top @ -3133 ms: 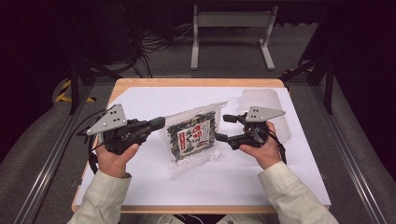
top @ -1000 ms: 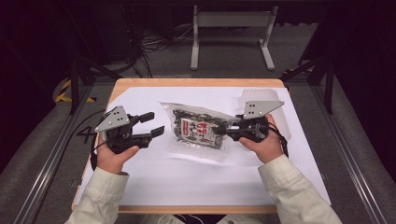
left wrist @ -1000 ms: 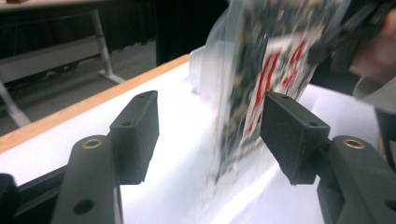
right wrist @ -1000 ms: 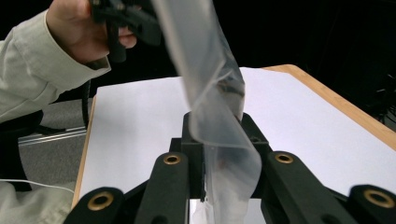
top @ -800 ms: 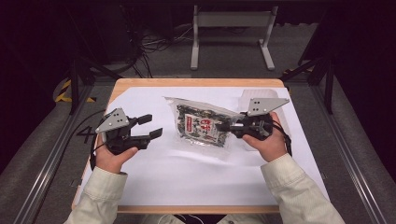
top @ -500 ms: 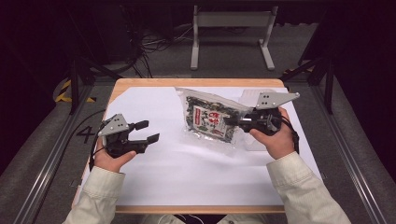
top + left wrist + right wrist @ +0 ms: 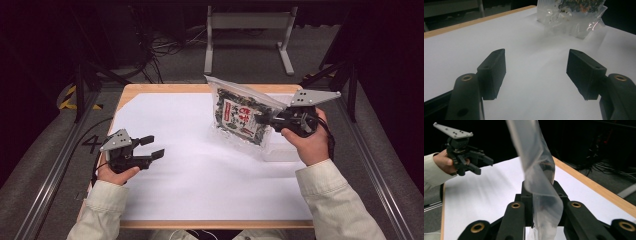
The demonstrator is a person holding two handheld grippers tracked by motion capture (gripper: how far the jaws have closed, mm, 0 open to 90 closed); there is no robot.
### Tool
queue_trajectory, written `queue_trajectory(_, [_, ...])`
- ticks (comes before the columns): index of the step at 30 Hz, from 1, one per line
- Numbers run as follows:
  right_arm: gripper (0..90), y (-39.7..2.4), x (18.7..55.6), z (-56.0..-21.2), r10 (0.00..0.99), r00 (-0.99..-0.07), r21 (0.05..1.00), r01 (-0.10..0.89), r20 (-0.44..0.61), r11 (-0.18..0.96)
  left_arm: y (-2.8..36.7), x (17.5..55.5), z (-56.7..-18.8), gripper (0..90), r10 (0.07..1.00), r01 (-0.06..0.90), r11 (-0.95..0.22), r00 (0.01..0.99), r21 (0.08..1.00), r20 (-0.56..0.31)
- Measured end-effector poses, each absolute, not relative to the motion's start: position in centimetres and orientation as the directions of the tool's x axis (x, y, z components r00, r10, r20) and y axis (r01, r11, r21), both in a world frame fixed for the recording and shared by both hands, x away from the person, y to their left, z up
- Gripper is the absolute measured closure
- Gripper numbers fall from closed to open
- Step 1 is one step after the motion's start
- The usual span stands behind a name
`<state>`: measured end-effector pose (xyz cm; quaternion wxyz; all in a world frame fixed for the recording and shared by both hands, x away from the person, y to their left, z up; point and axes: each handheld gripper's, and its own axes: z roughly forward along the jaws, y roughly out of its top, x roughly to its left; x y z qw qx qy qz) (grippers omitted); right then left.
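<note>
A clear bag of dark seaweed with a red and white label (image 7: 237, 112) hangs tilted above the right side of the table. My right gripper (image 7: 261, 119) is shut on the bag's right edge; in the right gripper view the clear film (image 7: 537, 177) stands pinched between the black jaws. My left gripper (image 7: 154, 146) is low over the white sheet at the near left, open, with nothing between its pads (image 7: 493, 72). Its jaws have just been opening. The left gripper view looks across the sheet to the bag (image 7: 571, 12). The left gripper (image 7: 484, 166) also shows far off in the right gripper view.
A white sheet (image 7: 200, 170) covers the wooden table (image 7: 165, 88). A clear plastic tray (image 7: 282, 150) lies under the hanging bag at the right. A metal stand (image 7: 247, 20) and cables are on the floor beyond the far edge.
The right gripper has carried the bag up and toward the far right. The left gripper has sunk toward the sheet and drawn back to the near left, its jaws slightly wider.
</note>
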<state>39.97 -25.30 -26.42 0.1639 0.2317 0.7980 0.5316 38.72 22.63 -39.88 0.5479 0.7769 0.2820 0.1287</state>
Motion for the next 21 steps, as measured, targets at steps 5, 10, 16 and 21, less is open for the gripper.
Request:
queue_trajectory(5, [76.9,-26.4,40.2,-25.7,0.581,-0.814,0.923,0.212,-0.016,0.322,22.7,38.9,-40.6,33.4,0.579,0.294,-0.263,0.810,0.919,-0.093])
queue_trajectory(10, [76.9,-27.9,40.4,-25.0,0.630,-0.777,0.924,0.241,-0.001,0.298,22.4,39.1,-41.1,33.3,0.576,0.293,-0.292,0.814,0.910,-0.077])
queue_trajectory(16, [76.9,-29.0,40.7,-24.5,0.657,-0.754,0.927,0.252,0.007,0.279,22.5,39.2,-41.6,33.5,0.582,0.304,-0.283,0.809,0.910,-0.089])
queue_trajectory(21, [76.9,-29.9,41.0,-24.1,0.680,-0.733,0.927,0.257,0.003,0.273,22.7,39.3,-41.8,33.5,0.586,0.308,-0.279,0.805,0.909,-0.093])
